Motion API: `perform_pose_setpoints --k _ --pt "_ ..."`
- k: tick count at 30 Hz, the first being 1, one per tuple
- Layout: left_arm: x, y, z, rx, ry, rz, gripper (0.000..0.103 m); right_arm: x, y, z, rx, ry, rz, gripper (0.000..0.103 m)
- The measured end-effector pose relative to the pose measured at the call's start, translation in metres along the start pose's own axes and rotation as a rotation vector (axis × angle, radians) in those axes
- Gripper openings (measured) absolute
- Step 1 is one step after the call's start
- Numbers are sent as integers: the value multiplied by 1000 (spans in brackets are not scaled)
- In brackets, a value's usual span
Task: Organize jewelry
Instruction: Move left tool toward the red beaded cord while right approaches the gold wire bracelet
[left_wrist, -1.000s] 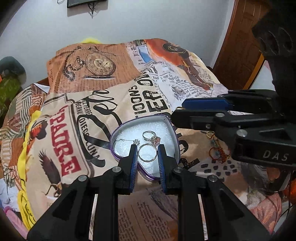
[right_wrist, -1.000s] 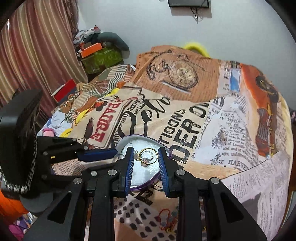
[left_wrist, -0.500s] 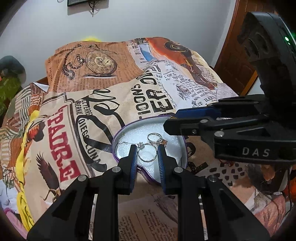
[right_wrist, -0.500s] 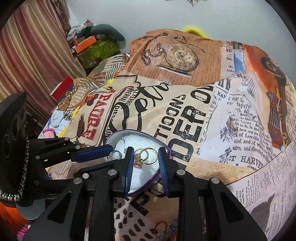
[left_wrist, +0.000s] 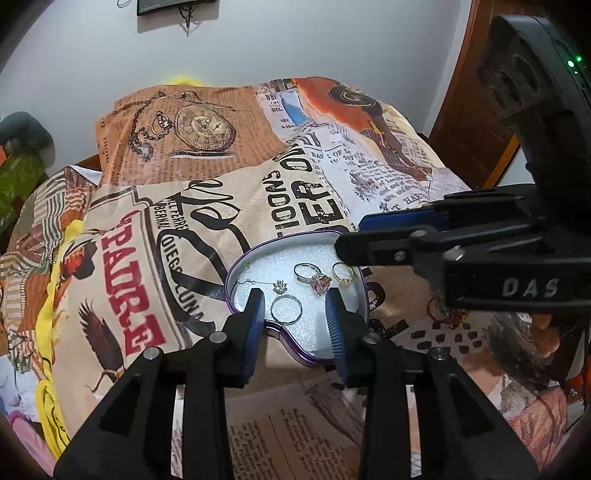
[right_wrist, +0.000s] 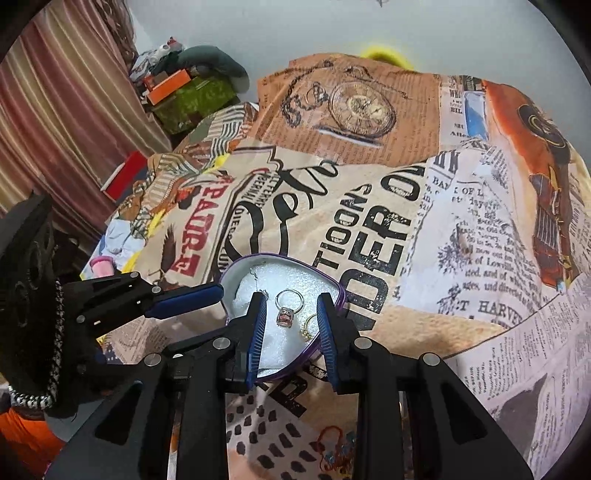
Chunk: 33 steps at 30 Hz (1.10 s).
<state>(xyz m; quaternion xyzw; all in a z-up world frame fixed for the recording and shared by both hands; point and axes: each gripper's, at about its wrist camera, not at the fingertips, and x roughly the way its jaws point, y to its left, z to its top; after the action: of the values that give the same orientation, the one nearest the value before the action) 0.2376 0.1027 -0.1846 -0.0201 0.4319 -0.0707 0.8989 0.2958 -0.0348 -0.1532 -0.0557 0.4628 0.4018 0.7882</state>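
- Left wrist view: our left gripper (left_wrist: 295, 308) hangs just above the near edge of the heart-shaped tin (left_wrist: 236, 271). Its jaws are opening, and nothing is pinched between them; the plain ring (left_wrist: 286, 309) lies on the white foam between the pads, free of both.
- Further in lie the pink-stone ring (left_wrist: 314, 278), the gold ring (left_wrist: 343, 274) and a small stud on a pin (left_wrist: 279, 285).
- Our right gripper (left_wrist: 364, 240) reaches in from the right, over the tin's far side.
- Right wrist view: the right gripper (right_wrist: 291, 314) stands part open and empty above the tin (right_wrist: 341, 291). The pink-stone ring (right_wrist: 287, 309) and gold ring (right_wrist: 309, 326) lie on the foam between its fingers, untouched.
- More jewelry (right_wrist: 334, 448), red and tangled, waits on the bedspread (right_wrist: 406, 229) near us.
- Risks, as we judge them: the two grippers are close and could knock together; a pad catching the tin's rim could tip it on the soft bedspread and spill the rings; a ring nipped at its edge could spring out.
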Motion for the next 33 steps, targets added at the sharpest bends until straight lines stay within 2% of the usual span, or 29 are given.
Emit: perform_pose_setpoints --k 8,15,19,24,33 --pt "-23 -5 0 13 -25 19 33 -31 4 -5 -21 -56 -56 26" --pt "-44 -19 2 28 -41 31 36 -67 1 -23 -53 -103 -155 26" --pt "-51 -31 3 35 -43 23 37 -84 -12 -37 -37 -112 -193 36" --pt "-48 -50 5 43 -26 -6 37 -97 -33 -56 6 -106 -220 36" --pt "-17 -85 -2 85 58 -58 37 -103 -65 -86 60 -73 -238 36"
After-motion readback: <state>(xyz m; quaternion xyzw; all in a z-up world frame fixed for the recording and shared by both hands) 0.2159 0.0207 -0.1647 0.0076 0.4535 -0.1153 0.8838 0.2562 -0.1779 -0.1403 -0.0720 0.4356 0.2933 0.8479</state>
